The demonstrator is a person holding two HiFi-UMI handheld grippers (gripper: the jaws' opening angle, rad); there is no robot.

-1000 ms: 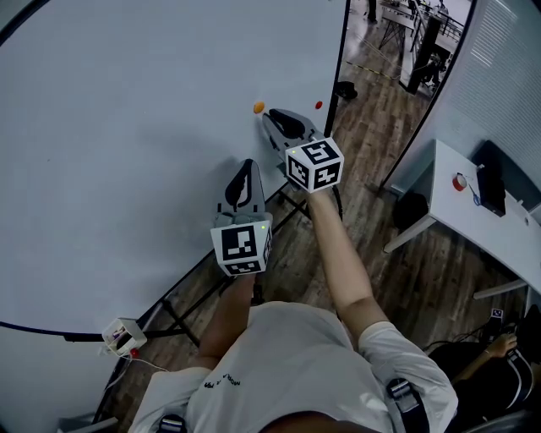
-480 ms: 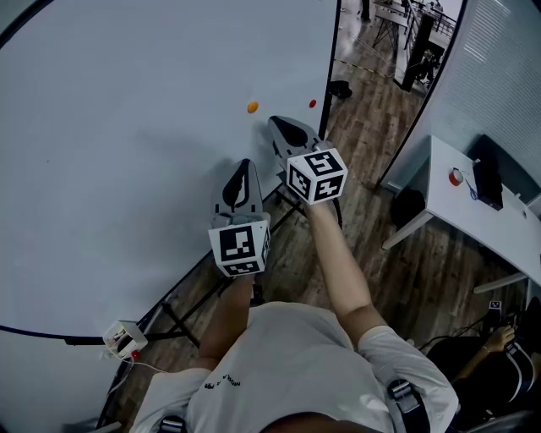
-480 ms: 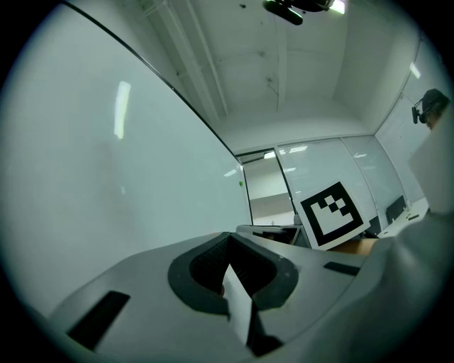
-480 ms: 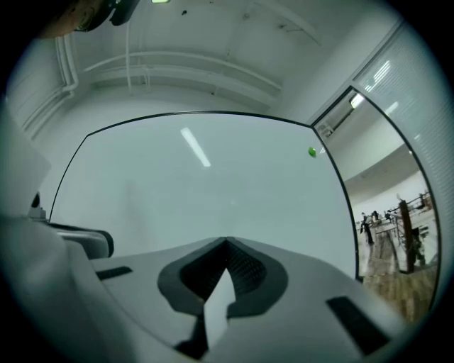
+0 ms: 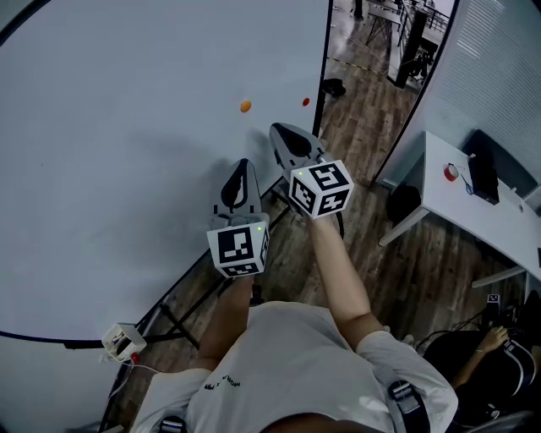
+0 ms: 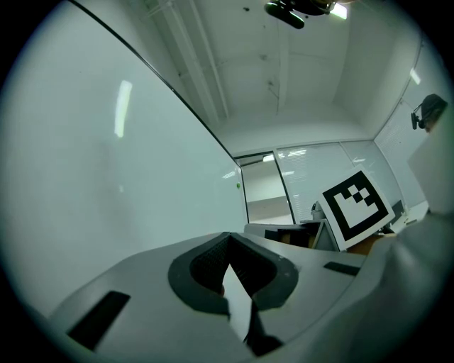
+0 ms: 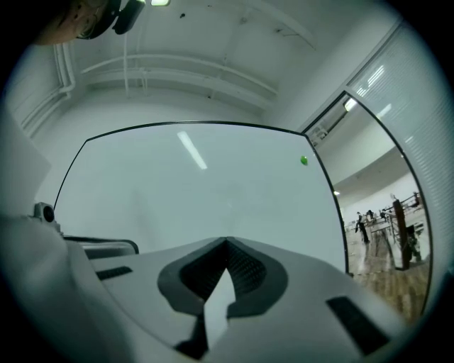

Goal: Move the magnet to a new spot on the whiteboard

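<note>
Right gripper (image 5: 278, 130): jaws pressed together, nothing held. Left gripper (image 5: 244, 164): same, empty. Count: two grippers, two magnets. Orange magnet (image 5: 245, 106) sits on whiteboard (image 5: 127, 135), near right gripper's tips, not touching. Red magnet (image 5: 306, 101) sits by board's right edge.

Dark wood-plank floor (image 5: 397, 279) runs along the right side. A white desk (image 5: 507, 232) on slim white legs stands at the right edge. On it lie 1 small red-and-white round thing (image 5: 450, 172) and a dark flat thing (image 5: 483, 178), and a dark bag (image 5: 404, 203) sits on the floor just beside it. Behind the desk rises a pale, finely slatted wall (image 5: 499, 76). Overhead, a white ceiling (image 7: 213, 42) carries pipes (image 7: 177, 67) and a lit lamp (image 7: 159, 2)
</note>
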